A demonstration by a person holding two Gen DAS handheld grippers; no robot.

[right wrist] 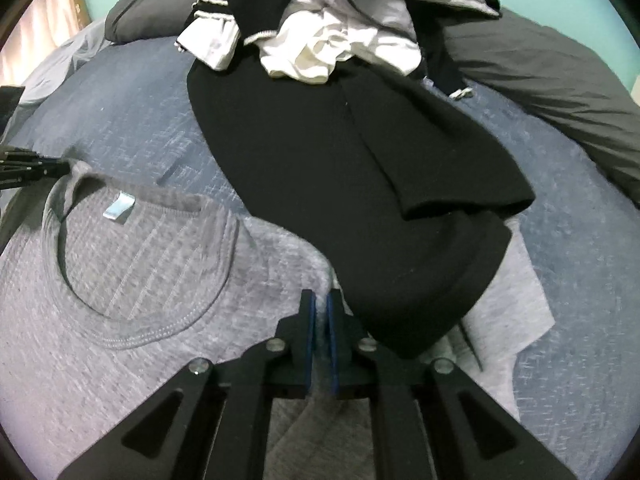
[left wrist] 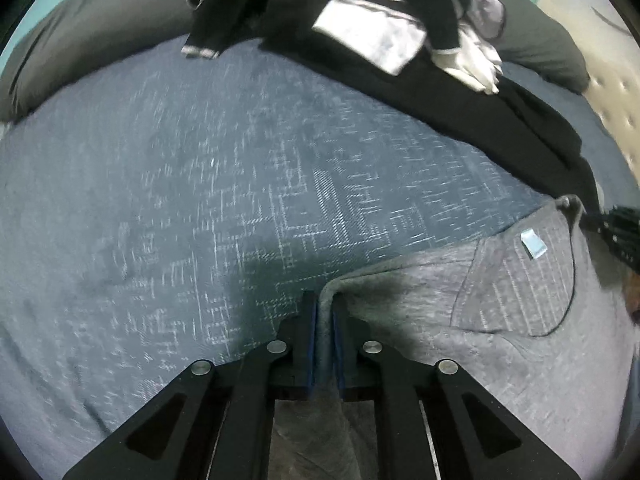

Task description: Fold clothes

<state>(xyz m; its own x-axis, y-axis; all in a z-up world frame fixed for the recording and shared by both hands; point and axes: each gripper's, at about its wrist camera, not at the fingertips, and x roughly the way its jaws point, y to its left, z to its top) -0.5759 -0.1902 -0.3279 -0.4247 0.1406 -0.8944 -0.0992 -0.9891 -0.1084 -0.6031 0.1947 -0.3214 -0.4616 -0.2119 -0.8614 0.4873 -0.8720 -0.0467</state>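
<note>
Left hand-held gripper (left wrist: 324,312) | right hand-held gripper (right wrist: 320,312) | each clamps grey shirt (right wrist: 120,280) shoulder edge

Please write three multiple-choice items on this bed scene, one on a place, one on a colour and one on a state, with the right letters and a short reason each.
1. Where does the pile of clothes lie relative to the grey T-shirt?
A. Beyond it, nearer the pillows
B. Under it
C. On the floor

2. What colour is the tag inside the T-shirt's neck?
A. Red
B. Light blue
C. Yellow

3. What is the left gripper doing?
A. Hanging open over the bare blanket
B. Pinching a fold of the grey T-shirt
C. Holding the black garment

Answers:
1 A, the pile sits further up the blue blanket, by the dark pillows.
2 B, a pale blue strip shows below the collar.
3 B, grey cloth runs up between its nearly closed fingers.
</note>
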